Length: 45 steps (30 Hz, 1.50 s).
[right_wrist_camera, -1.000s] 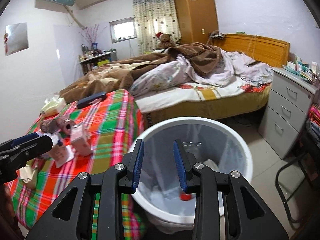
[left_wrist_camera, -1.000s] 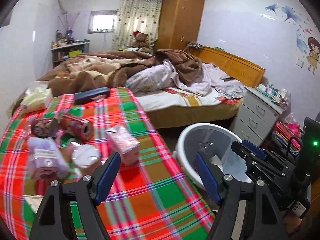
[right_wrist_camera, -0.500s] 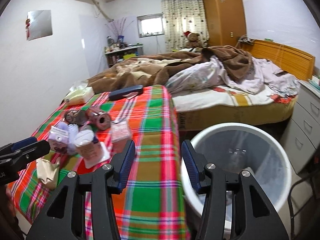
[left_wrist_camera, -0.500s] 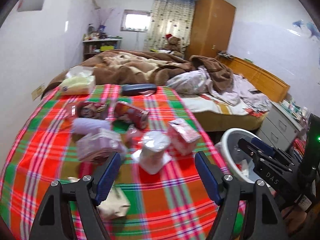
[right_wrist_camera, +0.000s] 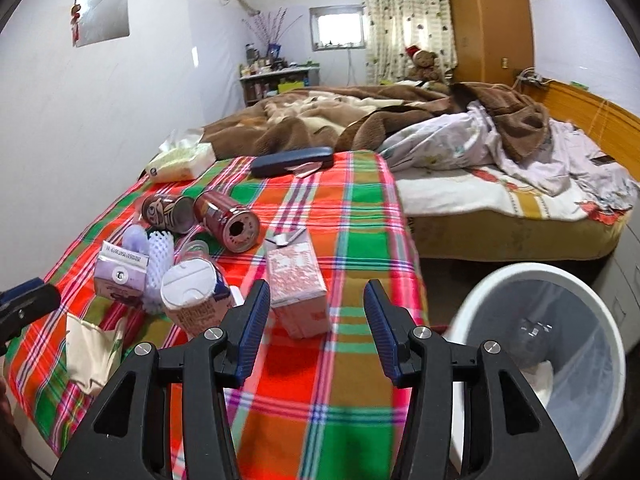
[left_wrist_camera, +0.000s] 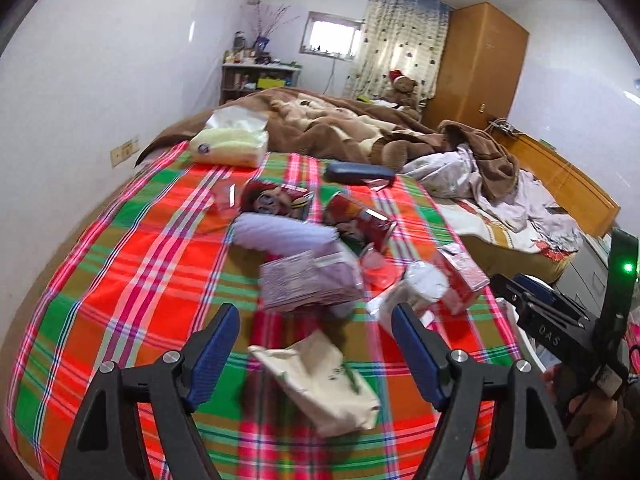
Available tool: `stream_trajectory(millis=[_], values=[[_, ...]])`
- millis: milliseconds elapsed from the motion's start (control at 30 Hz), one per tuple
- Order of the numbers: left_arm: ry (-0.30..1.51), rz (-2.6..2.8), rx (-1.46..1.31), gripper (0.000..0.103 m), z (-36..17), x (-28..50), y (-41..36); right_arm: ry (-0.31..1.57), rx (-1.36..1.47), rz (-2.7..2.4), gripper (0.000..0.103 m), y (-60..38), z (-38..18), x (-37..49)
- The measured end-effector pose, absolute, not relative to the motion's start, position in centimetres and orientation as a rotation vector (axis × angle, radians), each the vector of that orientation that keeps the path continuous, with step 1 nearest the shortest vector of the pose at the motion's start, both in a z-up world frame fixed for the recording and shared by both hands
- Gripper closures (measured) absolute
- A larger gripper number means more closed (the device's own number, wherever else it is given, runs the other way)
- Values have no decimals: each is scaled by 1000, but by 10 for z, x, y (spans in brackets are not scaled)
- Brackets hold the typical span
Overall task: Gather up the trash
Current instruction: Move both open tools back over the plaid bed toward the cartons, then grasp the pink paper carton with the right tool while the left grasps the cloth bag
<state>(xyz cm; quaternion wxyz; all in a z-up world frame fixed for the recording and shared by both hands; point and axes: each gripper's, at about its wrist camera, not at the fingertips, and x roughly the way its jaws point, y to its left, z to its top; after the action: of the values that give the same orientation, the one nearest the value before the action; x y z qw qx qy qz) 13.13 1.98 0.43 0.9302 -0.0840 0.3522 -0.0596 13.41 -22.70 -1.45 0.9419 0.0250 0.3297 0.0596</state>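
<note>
The left gripper (left_wrist_camera: 314, 342) is held wide open and empty over a crumpled cream bag (left_wrist_camera: 320, 384) on the plaid cloth (left_wrist_camera: 132, 264). The right gripper (right_wrist_camera: 314, 322), its jaws just opened, is empty near a pink carton (right_wrist_camera: 298, 290). Cans (right_wrist_camera: 228, 220) lie farther left; the white bin (right_wrist_camera: 548, 344) stands at the right.

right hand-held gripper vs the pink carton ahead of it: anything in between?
Nothing. In the right wrist view only bare plaid cloth lies between the open right hand-held gripper and the pink carton, which stands just beyond its fingertips.
</note>
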Motion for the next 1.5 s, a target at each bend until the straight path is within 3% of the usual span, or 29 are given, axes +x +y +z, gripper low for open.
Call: stream_trajectory(millis=[100, 967, 1067, 1233, 1500], values=[[748, -124, -201, 22, -4, 133, 26, 686, 38, 138, 41, -222, -17, 144], [927, -151, -221, 22, -62, 137, 5, 807, -12, 180, 41, -210, -40, 182], [918, -143, -237, 26, -62, 137, 7, 808, -1, 178, 41, -212, -40, 182], [916, -155, -230, 44, -62, 142, 7, 808, -3, 166, 64, -211, -40, 183], [885, -156, -225, 48, -56, 140, 8, 801, 11, 165, 64, -213, -39, 180]])
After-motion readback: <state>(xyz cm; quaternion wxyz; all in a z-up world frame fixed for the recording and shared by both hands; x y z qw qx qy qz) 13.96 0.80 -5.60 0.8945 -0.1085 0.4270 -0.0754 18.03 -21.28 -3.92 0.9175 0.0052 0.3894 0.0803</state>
